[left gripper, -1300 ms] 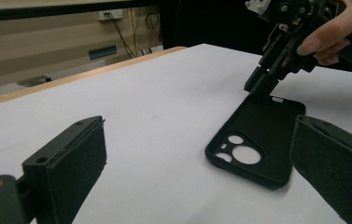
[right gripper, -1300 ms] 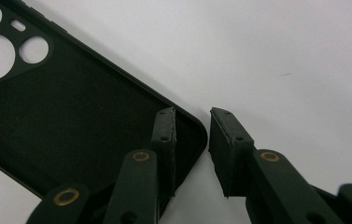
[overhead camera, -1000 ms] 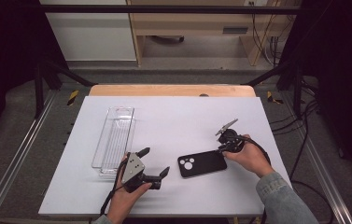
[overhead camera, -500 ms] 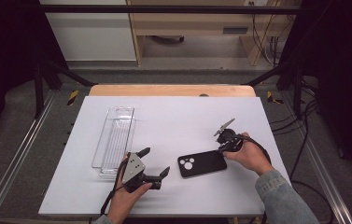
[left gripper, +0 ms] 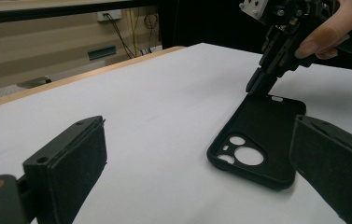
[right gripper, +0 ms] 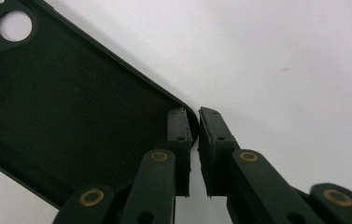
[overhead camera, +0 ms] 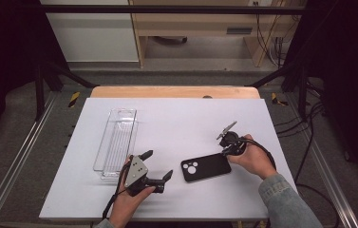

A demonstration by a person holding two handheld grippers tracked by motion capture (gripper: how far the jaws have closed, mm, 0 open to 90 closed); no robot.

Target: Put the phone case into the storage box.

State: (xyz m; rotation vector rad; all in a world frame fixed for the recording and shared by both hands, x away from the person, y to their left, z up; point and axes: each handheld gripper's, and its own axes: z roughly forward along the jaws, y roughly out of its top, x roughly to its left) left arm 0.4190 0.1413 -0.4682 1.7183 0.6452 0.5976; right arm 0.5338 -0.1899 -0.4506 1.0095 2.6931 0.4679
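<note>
Left gripper [overhead camera: 159, 167] resting low on the white bench [overhead camera: 176, 118], jaws spread wide on nothing, likely waiting. Beyond, black phone case [overhead camera: 205, 167] lying flat, hollow side up. Right gripper [right gripper: 194, 135], jaws just closing, nearly shut on the case's corner rim, probably to lift it. Farther left, clear tray [overhead camera: 116, 142].

Two hand-held grippers, one denim sleeve.
The left gripper [overhead camera: 156, 167] is black, topped by a grey three-cornered plate dotted with small holes, a black cable trailing from its rear; its jaws are broad, matte, flat-faced blocks. The right gripper [right gripper: 194, 135] has black linkage arms pinned with brass-ringed rivets and small screws in its slim pads. The right arm wears a blue denim sleeve [overhead camera: 286, 202].
</note>
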